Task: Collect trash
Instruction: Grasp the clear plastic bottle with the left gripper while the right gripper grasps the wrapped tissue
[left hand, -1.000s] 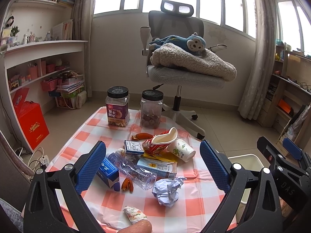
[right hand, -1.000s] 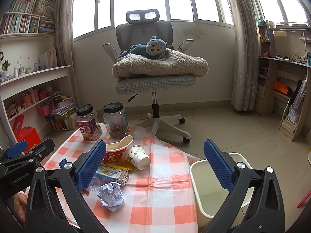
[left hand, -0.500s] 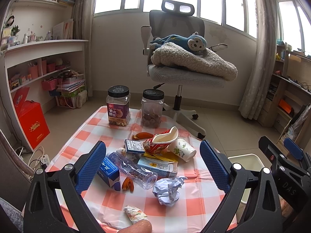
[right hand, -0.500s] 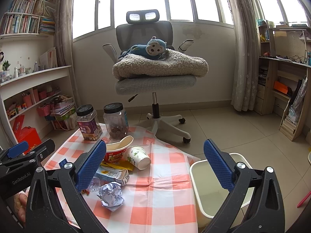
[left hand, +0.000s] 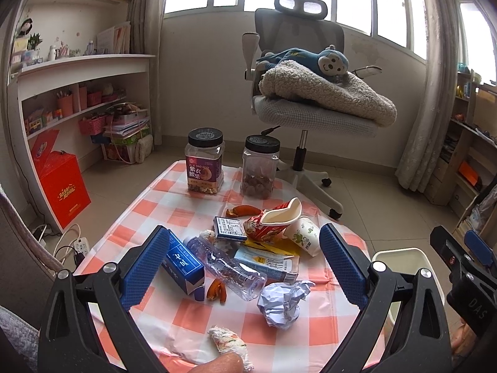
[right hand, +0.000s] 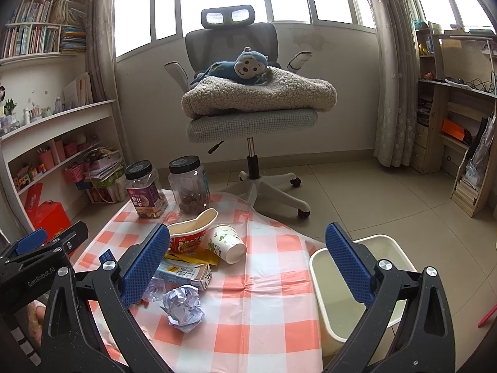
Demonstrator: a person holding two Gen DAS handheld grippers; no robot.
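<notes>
Trash lies on the checked tablecloth (left hand: pixel 161 208): a crumpled paper ball (left hand: pixel 282 303) (right hand: pixel 184 307), a crushed clear bottle (left hand: pixel 228 267), a blue carton (left hand: pixel 183 264), a red noodle cup (left hand: pixel 275 222) (right hand: pixel 191 233), a white paper cup (left hand: pixel 303 236) (right hand: pixel 226 242), a drink carton (left hand: pixel 267 262) and a small wrapper (left hand: pixel 226 342). My left gripper (left hand: pixel 245 264) is open and empty above the pile. My right gripper (right hand: pixel 247 267) is open and empty, between the pile and a white bin (right hand: pixel 385 245) at the table's right.
Two black-lidded jars (left hand: pixel 205 164) (left hand: pixel 259 168) stand at the table's far end. An office chair (left hand: pixel 306 118) with a blanket and plush monkey stands behind. Shelves line the left wall and a red box (left hand: pixel 62 186) sits on the floor.
Both grippers have barely shifted; the view is nearly the same. Nothing was taken hold of or moved.
</notes>
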